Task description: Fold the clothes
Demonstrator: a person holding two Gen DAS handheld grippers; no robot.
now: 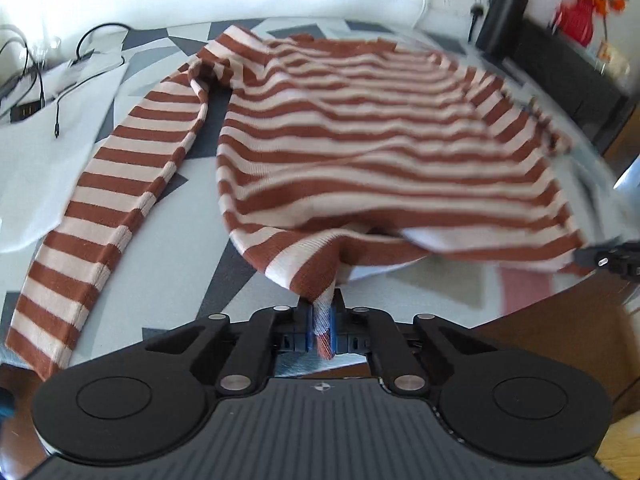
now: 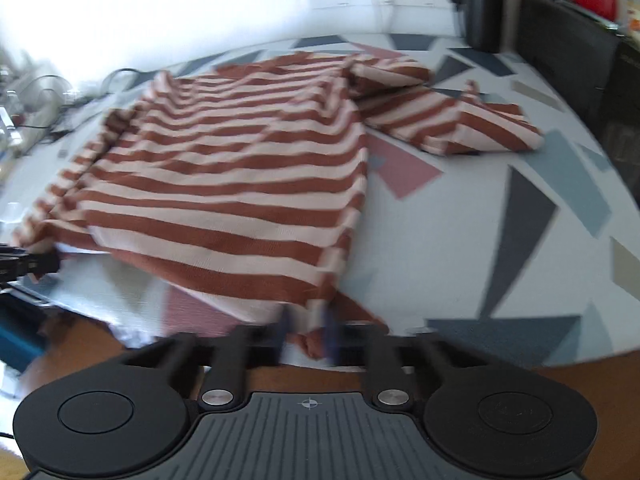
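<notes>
A rust-and-cream striped sweater [image 1: 360, 128] lies spread on the table, neck toward the wall. My left gripper [image 1: 322, 320] is shut on the hem's left corner, which is pinched between its blue pads and lifted a little. One sleeve [image 1: 104, 208] stretches flat down the left side. In the right wrist view the same sweater [image 2: 224, 176] shows, and my right gripper [image 2: 308, 336] is shut on the hem's right corner at the table's front edge. The other sleeve [image 2: 452, 124] lies bunched at the right. Each gripper appears at the edge of the other's view.
The tablecloth [image 2: 480, 240] is pale with grey, blue and pink triangles. A white cloth with black cables [image 1: 44, 112] sits at the left. A black bottle [image 1: 504, 8] and a dark box [image 1: 568, 72] stand at the back right by wall sockets.
</notes>
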